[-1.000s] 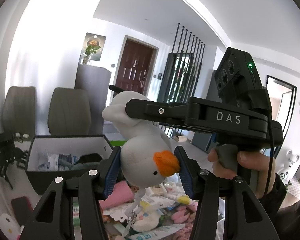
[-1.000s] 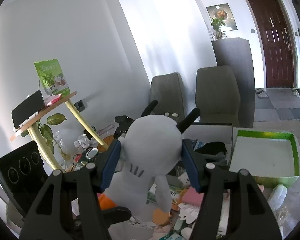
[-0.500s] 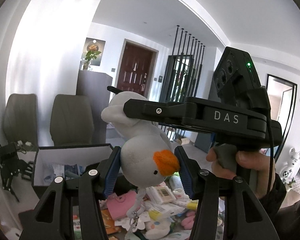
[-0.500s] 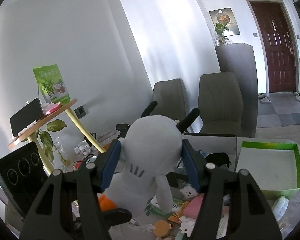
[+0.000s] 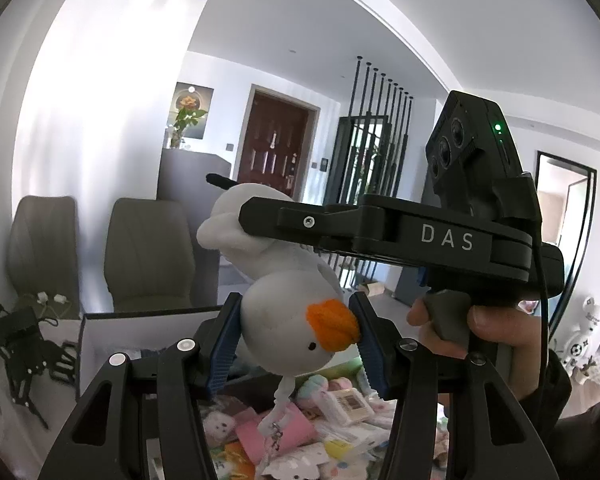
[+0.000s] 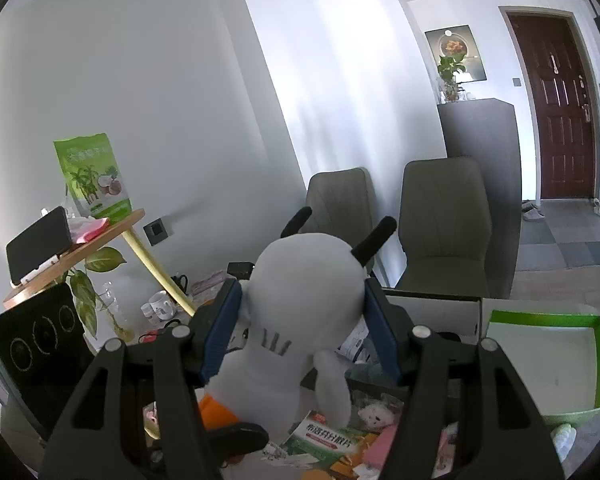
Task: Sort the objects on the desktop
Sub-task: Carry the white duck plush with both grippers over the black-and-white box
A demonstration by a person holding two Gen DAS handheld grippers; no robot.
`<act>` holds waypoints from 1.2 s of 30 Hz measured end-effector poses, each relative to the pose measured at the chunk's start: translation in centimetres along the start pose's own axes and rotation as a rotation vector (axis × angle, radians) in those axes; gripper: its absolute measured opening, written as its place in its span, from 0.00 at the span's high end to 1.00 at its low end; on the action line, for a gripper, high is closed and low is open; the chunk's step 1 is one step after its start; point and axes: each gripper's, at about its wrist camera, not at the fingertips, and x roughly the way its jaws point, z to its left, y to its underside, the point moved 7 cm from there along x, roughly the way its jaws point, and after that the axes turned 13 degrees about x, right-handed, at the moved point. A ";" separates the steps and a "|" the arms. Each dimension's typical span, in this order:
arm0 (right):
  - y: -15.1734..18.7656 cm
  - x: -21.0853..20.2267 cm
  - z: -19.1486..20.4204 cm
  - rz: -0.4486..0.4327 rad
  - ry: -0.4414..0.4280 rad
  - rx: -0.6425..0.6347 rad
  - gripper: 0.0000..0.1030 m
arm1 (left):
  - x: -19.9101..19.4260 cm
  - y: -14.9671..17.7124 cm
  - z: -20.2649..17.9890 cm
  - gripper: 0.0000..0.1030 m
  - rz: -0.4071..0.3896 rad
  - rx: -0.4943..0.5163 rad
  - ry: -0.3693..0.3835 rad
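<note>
We are pinching the white plush duck by its head with our left gripper, its orange beak at 3 o'clock, while our right gripper is clamping its body from 3 o'clock, fingers pressing both sides, above the cluttered table.

Both views are bright with daylight; soft streaks of sun wash out the plain white wall at the left of the left wrist frame and the same wall at upper centre of the right wrist frame. Fisheye distortion bends straight lines towards black vignetted corners, and the focus is sharp with no motion blur.
</note>
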 end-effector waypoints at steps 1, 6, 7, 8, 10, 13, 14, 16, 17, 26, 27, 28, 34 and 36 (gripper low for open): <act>-0.1 0.4 0.0 -0.001 -0.003 -0.001 0.40 | 0.1 0.0 0.3 0.47 -0.002 0.000 -0.004; -0.5 2.7 -0.5 0.006 -0.008 0.001 0.40 | 1.1 0.2 2.3 0.47 -0.002 -0.013 -0.018; -0.6 3.1 -0.5 0.006 -0.008 0.001 0.40 | 1.3 0.3 2.7 0.47 -0.004 -0.018 -0.020; -0.8 3.7 -0.5 0.005 -0.010 0.000 0.40 | 1.4 0.3 3.2 0.47 -0.007 -0.025 -0.020; -1.0 4.6 -0.5 0.004 -0.014 -0.003 0.40 | 1.8 0.2 4.2 0.47 -0.014 -0.039 -0.017; -1.4 5.8 -0.5 -0.006 -0.014 -0.010 0.40 | 2.4 0.0 5.4 0.47 -0.022 -0.053 -0.015; -1.5 6.2 -0.5 -0.009 -0.011 -0.013 0.40 | 2.5 0.1 5.7 0.47 -0.024 -0.054 -0.018; -1.6 6.9 -0.5 -0.015 -0.006 -0.027 0.40 | 3.0 0.2 6.3 0.47 -0.022 -0.054 -0.021; -1.6 7.4 -0.4 -0.015 -0.004 -0.040 0.40 | 3.2 0.2 6.6 0.47 -0.023 -0.055 -0.018; -1.1 10.8 -1.2 -0.022 -0.036 -0.033 0.41 | 4.7 0.9 8.6 0.47 -0.013 -0.068 -0.024; -1.0 11.3 -1.4 -0.018 -0.040 -0.027 0.41 | 4.8 1.0 9.0 0.47 -0.015 -0.077 -0.027; -0.9 11.9 -1.6 -0.009 -0.045 -0.018 0.41 | 4.9 1.2 9.3 0.47 -0.018 -0.086 -0.031; -0.2 14.1 -2.1 -0.006 -0.091 -0.021 0.41 | 6.0 1.9 10.6 0.47 -0.003 -0.105 -0.051; -0.1 14.6 -2.5 -0.005 -0.108 -0.006 0.41 | 6.3 2.2 11.1 0.47 -0.004 -0.115 -0.064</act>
